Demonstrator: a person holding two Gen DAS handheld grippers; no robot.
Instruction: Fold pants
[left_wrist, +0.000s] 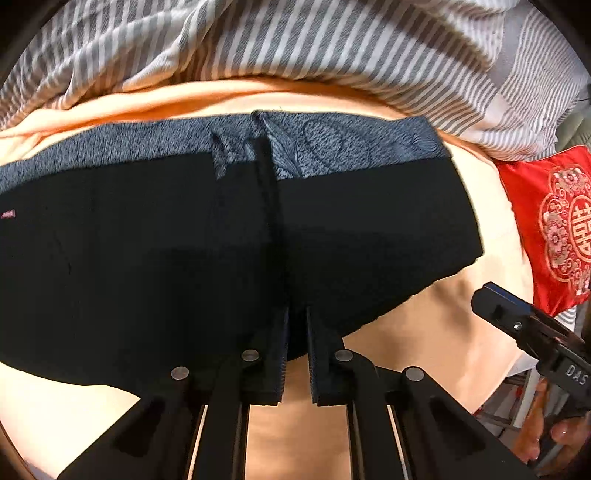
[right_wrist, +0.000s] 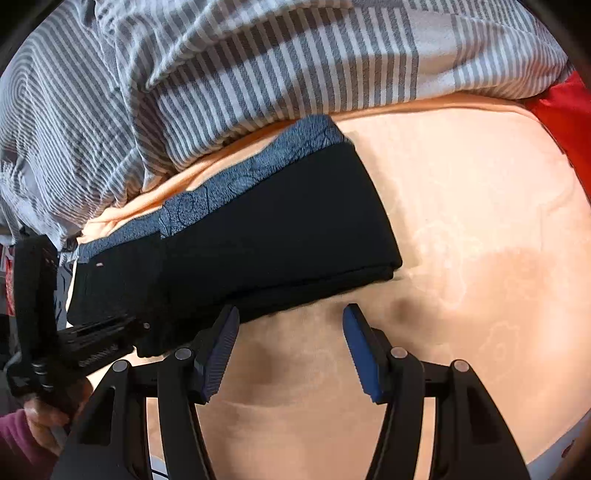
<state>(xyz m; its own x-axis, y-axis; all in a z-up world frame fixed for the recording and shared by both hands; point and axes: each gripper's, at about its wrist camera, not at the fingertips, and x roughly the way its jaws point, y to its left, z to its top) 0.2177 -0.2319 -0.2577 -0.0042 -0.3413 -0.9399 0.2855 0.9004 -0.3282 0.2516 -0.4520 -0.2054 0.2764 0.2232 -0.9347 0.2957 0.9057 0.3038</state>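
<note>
The folded black pants (left_wrist: 184, 258) with a blue patterned waistband lie on the peach bedsheet (right_wrist: 461, 221). The left gripper (left_wrist: 296, 321) pinches their near edge; the right gripper (right_wrist: 291, 314), jaws spread and empty, should grip that edge too, so both lift evenly.

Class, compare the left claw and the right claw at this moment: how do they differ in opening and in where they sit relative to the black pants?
The left claw has its jaws nearly together, pinching the near edge of the black pants; the right claw stands wide open. The left claw sits on the cloth, while the right claw is over the peach blanket, holding nothing. Both have ribbed blue pads.
</note>
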